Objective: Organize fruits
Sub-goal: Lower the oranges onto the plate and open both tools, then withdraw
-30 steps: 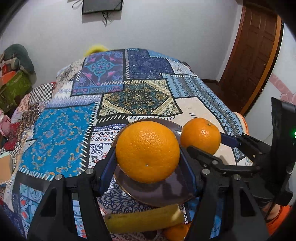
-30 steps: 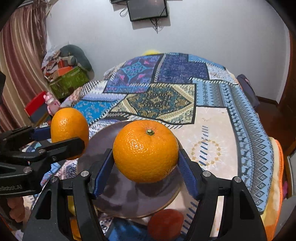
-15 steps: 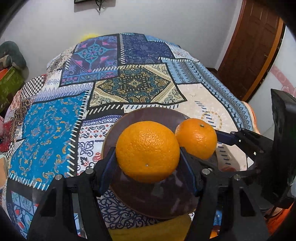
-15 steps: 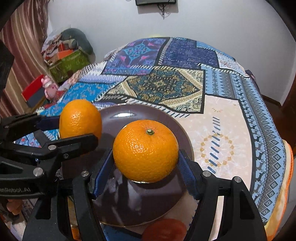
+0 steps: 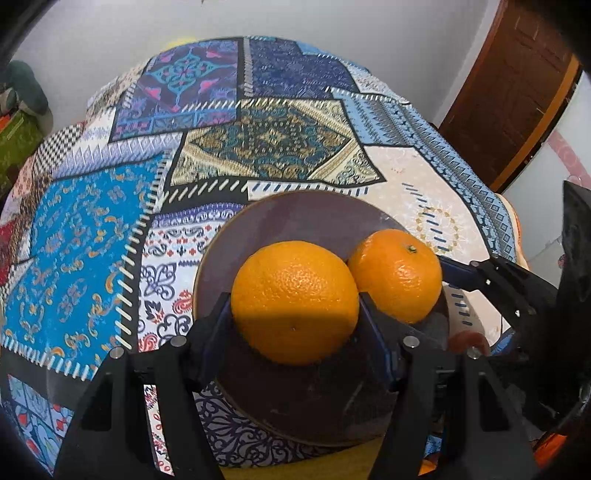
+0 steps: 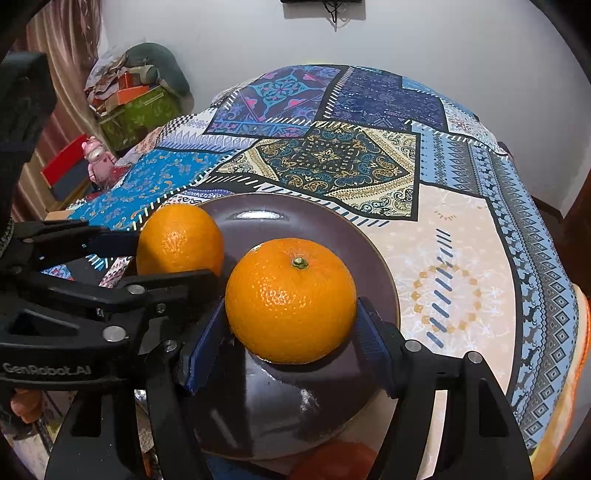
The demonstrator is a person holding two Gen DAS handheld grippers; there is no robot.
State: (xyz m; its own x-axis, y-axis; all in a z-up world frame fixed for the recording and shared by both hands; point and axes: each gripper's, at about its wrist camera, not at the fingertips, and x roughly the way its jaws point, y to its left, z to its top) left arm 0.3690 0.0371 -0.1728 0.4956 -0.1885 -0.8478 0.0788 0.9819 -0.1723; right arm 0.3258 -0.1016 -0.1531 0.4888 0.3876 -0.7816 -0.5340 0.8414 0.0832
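Nearest the left wrist camera, the left gripper (image 5: 295, 306) has its blue-padded fingers (image 5: 373, 343) pressed against both sides of a large orange (image 5: 294, 301), which it holds over the near half of a dark brown plate (image 5: 295, 218). Just to its right sits a second orange (image 5: 397, 275) with its green stem end up, clamped between the fingers of the right gripper (image 5: 424, 284) — the two fruits touch or nearly touch, and whether either rests on the plate cannot be told. In the right wrist view the right gripper (image 6: 291, 325) grips that stemmed orange (image 6: 291, 300) over the middle of the plate (image 6: 369, 251), while the left gripper (image 6: 177, 254) reaches in from the left with its orange (image 6: 180, 240) at the plate's left rim. A yellow fruit (image 5: 295, 467), likely a banana, shows at the bottom edge below the plate. Beyond the plate spreads a patchwork bedspread (image 6: 332, 158) in blues, gold and cream — past it a white wall (image 6: 406, 33), a brown wooden door (image 5: 513, 85) to the right, and a green box (image 6: 140, 114) among piled clutter on the left.
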